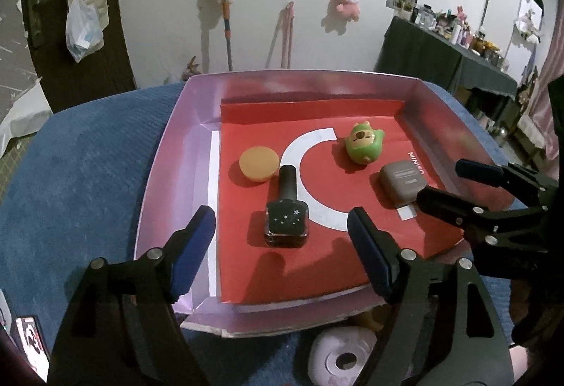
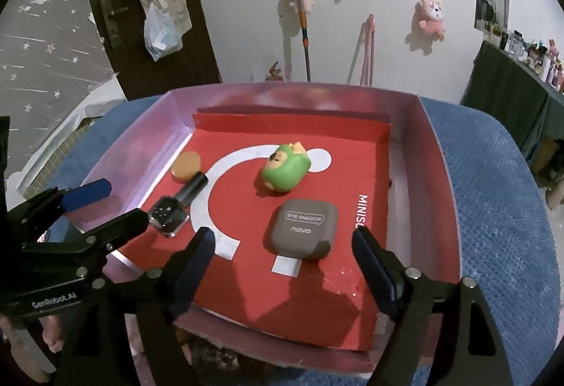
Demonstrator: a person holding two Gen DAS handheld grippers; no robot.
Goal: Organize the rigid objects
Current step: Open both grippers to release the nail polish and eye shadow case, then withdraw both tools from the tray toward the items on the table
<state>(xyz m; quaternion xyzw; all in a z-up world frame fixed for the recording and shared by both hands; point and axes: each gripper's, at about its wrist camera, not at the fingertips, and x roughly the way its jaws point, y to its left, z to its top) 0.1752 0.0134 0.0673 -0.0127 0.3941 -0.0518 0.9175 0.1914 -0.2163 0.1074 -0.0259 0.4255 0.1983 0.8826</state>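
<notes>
Both tongs (image 1: 282, 238) (image 2: 283, 245) gape empty over the glossy square-bodied polish bottle (image 1: 286, 213) and rounded eyeshadow case (image 2: 303, 231).

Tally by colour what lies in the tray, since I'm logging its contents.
Green: 1, the animal toy
Orange: 1, the round disc
Black: 1, the nail polish bottle
Grey-brown: 1, the eye shadow case
Total: 4, all in the tray

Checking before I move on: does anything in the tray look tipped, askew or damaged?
The nail polish bottle lies on its side, cap toward the orange lid. The green toy is tipped over too. The eyeshadow case sits flat. No spills visible.
</notes>
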